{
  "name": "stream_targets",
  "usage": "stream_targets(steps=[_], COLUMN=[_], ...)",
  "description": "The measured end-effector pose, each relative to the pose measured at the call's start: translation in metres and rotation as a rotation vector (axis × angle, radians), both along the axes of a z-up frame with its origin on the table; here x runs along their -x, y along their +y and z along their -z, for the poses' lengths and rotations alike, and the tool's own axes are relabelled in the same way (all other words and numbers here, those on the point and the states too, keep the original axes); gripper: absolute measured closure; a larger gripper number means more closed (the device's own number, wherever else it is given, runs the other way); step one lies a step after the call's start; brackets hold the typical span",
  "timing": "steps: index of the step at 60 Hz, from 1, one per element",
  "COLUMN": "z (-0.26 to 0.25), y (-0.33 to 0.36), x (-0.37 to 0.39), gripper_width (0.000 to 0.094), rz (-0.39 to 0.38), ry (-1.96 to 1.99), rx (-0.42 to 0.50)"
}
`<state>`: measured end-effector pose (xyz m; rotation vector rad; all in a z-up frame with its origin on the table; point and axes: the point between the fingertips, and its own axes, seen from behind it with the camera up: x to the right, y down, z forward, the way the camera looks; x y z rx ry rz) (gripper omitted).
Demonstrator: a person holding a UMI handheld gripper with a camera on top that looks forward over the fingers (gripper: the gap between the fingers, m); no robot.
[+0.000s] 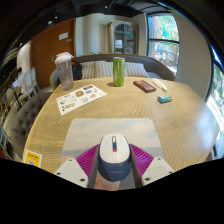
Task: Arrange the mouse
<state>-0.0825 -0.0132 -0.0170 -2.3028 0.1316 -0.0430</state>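
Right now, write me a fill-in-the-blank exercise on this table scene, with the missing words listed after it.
1. The gripper holds a white and grey ____ between its fingers.
2. The mouse sits over a grey ____ on the round wooden table.
3. Beyond the mouse pad, near the table's far side, stands a tall ____ can.
4. The pitcher stands next to a printed ____.

Missing words: mouse; mouse pad; green; sheet

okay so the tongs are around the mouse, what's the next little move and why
Probably lift the mouse slightly and carry it forward onto the middle of the gray mat. The tongs appear shut on it, pink pads against both its sides, and it sits at the mat's near edge, with bare mat just ahead.
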Motion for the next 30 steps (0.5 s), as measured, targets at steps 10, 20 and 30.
stream_targets(steps=[10, 20, 30], z=[-0.016, -0.063, -0.084], y=[-0.022, -0.054, -0.101], x=[-0.017, 0.018, 0.086], gripper_width=[0.0092, 0.009, 0.0087], rz=[0.11, 0.182, 0.258], ry=[-0.106, -0.14, -0.08], rx=[0.128, 0.124, 0.118])
